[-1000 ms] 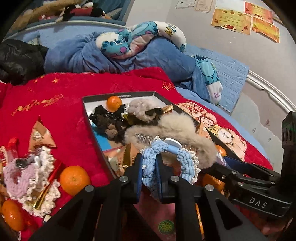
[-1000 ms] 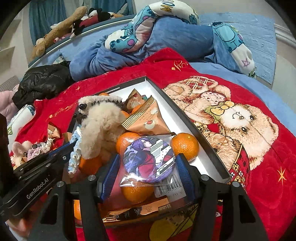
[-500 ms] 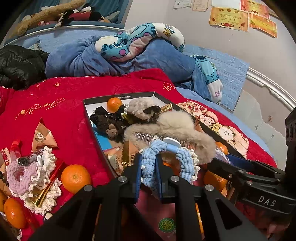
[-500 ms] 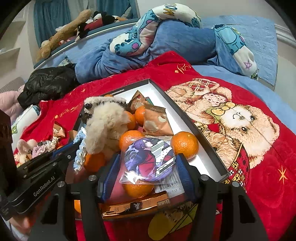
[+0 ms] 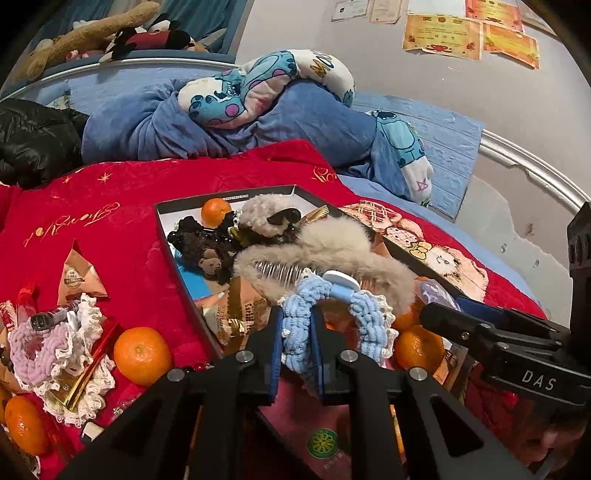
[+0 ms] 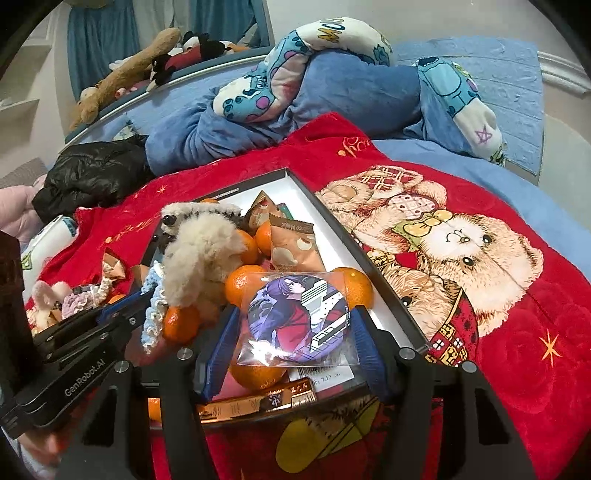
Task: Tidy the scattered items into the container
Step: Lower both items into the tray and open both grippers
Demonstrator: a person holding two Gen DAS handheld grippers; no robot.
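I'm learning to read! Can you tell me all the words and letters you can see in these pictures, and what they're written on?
"DAS": on the right gripper.
"GenRobot.AI": on the left gripper.
"MO...", cut off: on the blue monster plush pillow.
Gold script on the red blanket: too curly to read.
Snack packet, wall certificates, the box rim's label, the round green sticker: too small or blurred.

left gripper [image 5: 297, 343] clamped tight; right gripper [image 6: 295, 338] half-spread, gripping.
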